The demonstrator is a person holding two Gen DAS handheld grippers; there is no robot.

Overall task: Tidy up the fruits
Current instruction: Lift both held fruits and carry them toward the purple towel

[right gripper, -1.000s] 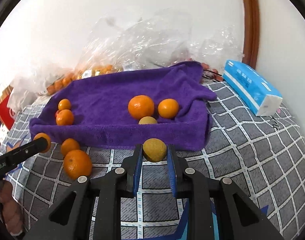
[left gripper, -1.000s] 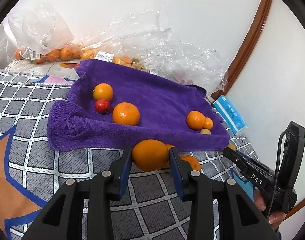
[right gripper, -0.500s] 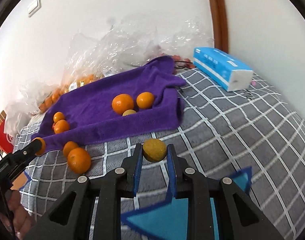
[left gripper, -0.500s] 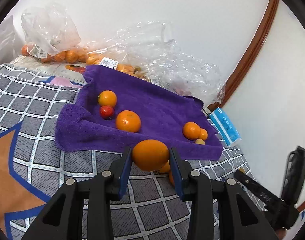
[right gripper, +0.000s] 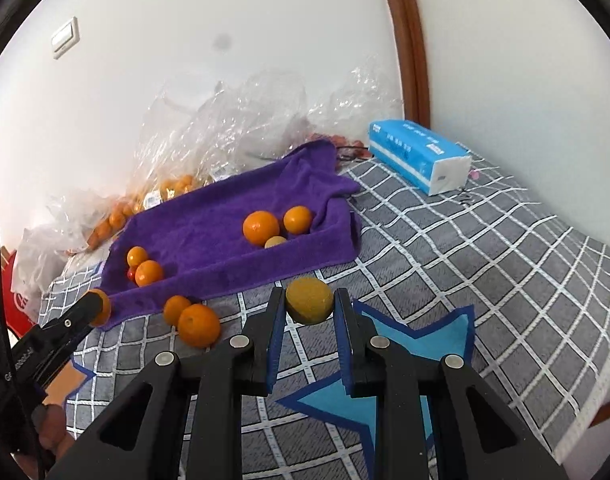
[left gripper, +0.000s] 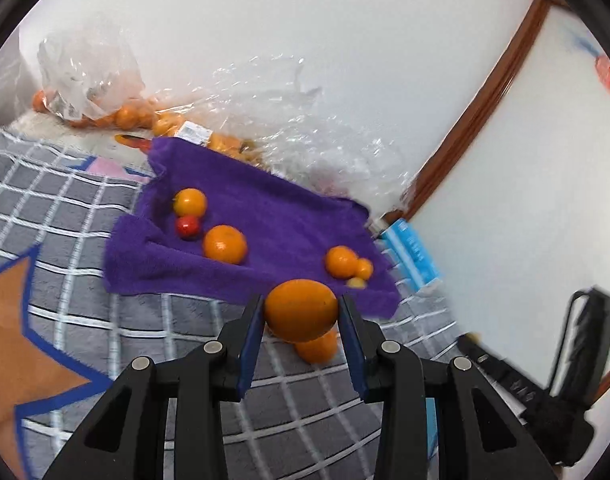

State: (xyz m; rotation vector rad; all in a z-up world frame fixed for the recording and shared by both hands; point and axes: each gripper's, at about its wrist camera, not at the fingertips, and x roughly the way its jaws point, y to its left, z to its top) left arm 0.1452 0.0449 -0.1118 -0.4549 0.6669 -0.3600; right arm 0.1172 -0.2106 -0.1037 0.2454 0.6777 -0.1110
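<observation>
My left gripper (left gripper: 301, 316) is shut on a large orange (left gripper: 301, 309), held above the checked bedcover in front of the purple towel (left gripper: 281, 216). My right gripper (right gripper: 309, 304) is shut on a small yellow-brown fruit (right gripper: 309, 299), also lifted in front of the towel (right gripper: 209, 232). On the towel lie oranges at the left (left gripper: 224, 243) with a red tomato (left gripper: 187, 227), and oranges at the right (right gripper: 260, 227) with a yellowish fruit (right gripper: 274, 242). Two loose oranges (right gripper: 198, 324) lie on the cover before the towel.
Clear plastic bags of oranges (right gripper: 173, 184) lie against the wall behind the towel. A blue tissue pack (right gripper: 419, 158) lies at the right. The left gripper shows in the right wrist view (right gripper: 57, 336), the right one in the left wrist view (left gripper: 517, 384).
Both grippers have lifted and pulled back from the towel, each still holding its fruit. The views tilted and the towel looks farther away.
</observation>
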